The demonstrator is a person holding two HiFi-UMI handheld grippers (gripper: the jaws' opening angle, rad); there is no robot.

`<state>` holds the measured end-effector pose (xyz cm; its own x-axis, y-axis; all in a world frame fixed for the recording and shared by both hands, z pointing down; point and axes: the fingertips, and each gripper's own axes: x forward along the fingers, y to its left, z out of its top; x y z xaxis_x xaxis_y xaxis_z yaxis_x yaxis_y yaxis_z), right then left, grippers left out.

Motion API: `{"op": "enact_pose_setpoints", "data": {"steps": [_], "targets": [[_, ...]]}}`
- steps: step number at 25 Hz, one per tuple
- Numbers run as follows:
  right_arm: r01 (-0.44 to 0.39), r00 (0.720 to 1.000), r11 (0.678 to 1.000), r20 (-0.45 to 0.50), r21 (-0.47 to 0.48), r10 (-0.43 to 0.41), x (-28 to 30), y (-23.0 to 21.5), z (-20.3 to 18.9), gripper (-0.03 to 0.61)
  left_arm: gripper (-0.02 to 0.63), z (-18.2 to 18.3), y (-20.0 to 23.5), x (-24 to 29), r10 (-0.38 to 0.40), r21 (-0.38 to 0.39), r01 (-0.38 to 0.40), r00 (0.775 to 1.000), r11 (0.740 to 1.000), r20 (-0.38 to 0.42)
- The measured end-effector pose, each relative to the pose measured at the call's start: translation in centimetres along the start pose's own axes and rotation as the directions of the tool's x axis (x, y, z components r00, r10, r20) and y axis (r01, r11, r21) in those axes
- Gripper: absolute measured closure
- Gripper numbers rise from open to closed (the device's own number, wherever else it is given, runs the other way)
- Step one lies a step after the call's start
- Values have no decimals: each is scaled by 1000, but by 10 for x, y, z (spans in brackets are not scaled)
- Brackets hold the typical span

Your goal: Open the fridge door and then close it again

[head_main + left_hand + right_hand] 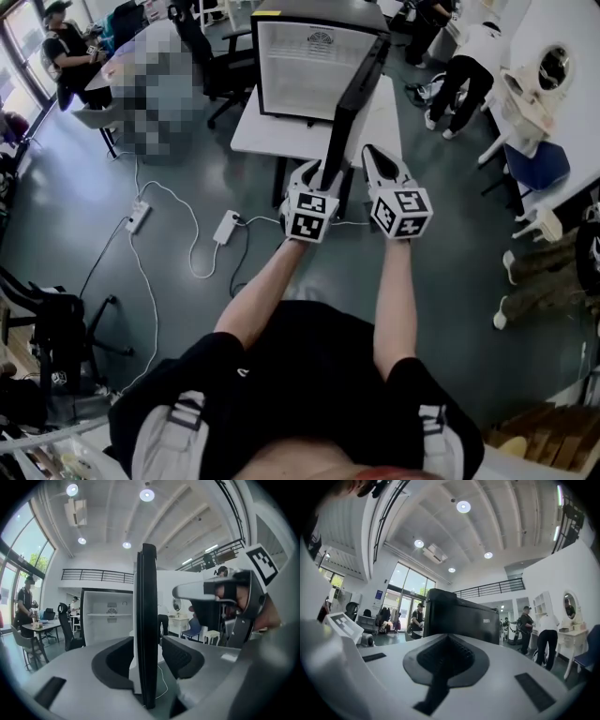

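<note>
Around the edge of the fridge door (146,597) my left claw (149,656) stood wide — not gripping — and my right claw (447,656) was closed, empty.

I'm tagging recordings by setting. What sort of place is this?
Probably an open-plan lab or workspace, not a home: a small fridge stands on a white table, power strips trail across the floor, and a railed mezzanine overlooks the hall.
</note>
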<state>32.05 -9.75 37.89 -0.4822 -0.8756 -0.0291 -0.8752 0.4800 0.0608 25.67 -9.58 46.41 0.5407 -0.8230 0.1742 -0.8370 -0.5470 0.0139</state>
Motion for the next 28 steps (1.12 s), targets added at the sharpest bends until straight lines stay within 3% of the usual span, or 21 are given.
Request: {"op": "enact_pose_setpoints", "data": {"steps": [5, 9, 14, 22, 28], "targets": [[-60, 997, 998, 42, -26, 61, 14, 9, 26, 584, 442, -13, -1, 8, 3, 8, -2, 999, 1000, -40], [-86, 994, 996, 61, -19, 87, 21, 17, 37, 584, 442, -23, 1, 14, -37, -32, 35, 998, 999, -57], [-128, 989, 991, 72, -32, 130, 44, 34, 41, 584, 443, -23, 26, 20, -44, -39, 42, 998, 998, -46], [-202, 973, 979, 110, -34, 204, 118, 74, 43, 584, 449, -17, 109, 28, -71, -54, 72, 997, 996, 22], [-270, 951, 963, 165, 22, 263, 208, 103, 42, 584, 449, -11, 201, 47, -117, -54, 118, 993, 991, 23]]}}
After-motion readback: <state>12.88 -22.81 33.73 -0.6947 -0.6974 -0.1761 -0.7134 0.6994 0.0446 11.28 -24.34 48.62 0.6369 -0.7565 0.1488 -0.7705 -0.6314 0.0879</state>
